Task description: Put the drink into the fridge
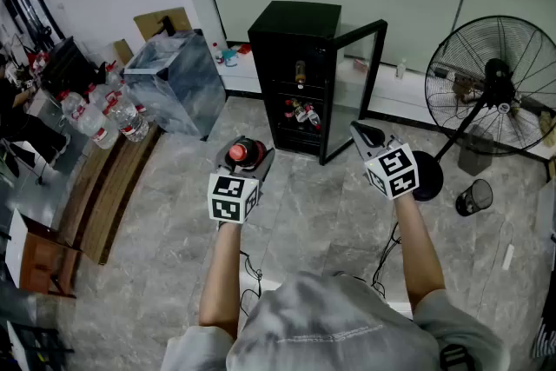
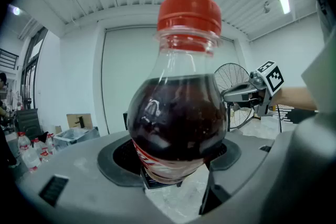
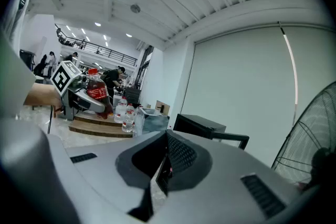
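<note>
One drink (image 2: 178,113), a red-capped cola bottle, stands upright, clamped in the left hand-held gripper (image 1: 250,157) at eleven o'clock. The right hand-held gripper (image 1: 368,135), at one o'clock, has its jaws together and empty. The fridge (image 1: 295,39) waits at twelve o'clock, door (image 1: 356,91) open. Carrying seems in hand; next, bring the bottle forward and in past the door.

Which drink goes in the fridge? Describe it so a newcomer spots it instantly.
Find the open black mini fridge, to the left of the big floor fan in the head view. In front of it, the left gripper holds a bottle. Its red cap and dark drink set it apart from the clear water bottles at far left.
</note>
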`<state>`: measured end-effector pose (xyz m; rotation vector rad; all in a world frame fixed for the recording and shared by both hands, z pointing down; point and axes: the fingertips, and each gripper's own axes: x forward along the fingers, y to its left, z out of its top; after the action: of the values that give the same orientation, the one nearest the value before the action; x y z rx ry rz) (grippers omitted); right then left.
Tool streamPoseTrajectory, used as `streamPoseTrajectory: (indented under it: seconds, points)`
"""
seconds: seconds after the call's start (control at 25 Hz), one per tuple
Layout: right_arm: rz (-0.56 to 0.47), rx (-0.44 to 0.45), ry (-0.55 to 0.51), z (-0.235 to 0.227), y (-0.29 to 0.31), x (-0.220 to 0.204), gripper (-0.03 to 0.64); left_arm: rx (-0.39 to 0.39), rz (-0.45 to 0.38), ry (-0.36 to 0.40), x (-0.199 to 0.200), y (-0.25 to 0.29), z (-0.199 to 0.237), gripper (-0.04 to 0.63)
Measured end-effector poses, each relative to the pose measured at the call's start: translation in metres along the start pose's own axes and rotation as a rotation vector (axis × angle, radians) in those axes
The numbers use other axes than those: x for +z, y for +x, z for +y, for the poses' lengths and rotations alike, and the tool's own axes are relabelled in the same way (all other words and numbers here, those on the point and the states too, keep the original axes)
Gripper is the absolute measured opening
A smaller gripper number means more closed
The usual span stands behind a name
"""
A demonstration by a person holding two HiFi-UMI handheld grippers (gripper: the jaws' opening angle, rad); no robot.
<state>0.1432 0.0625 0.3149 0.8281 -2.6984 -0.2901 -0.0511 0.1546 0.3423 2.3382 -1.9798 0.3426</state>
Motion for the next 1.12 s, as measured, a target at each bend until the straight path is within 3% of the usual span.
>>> streamPoseTrajectory:
  seconds: [0.24, 0.52, 0.72, 1.12]
  points:
    - [-0.026, -0.023, -0.016, 0.010, 0.006, 0.013, 0.167, -0.015, 0.006, 0.000, -0.006, -0.003, 0.012, 0.307]
    - [-0.073, -0.035, 0.138, 0.028, 0.012, 0.033, 0.166, -0.043, 0.019, -0.003, -0.017, -0.014, 0.030, 0.307]
    - [-0.024, 0.009, 0.105, 0.038, 0.028, 0.027, 0.167, -0.032, 0.030, -0.031, -0.026, -0.012, 0.044, 0.307]
    - [0.003, 0.069, 0.110, -0.017, 0.123, -0.004, 0.167, 0.038, 0.089, -0.061, -0.039, 0.061, 0.079, 0.307]
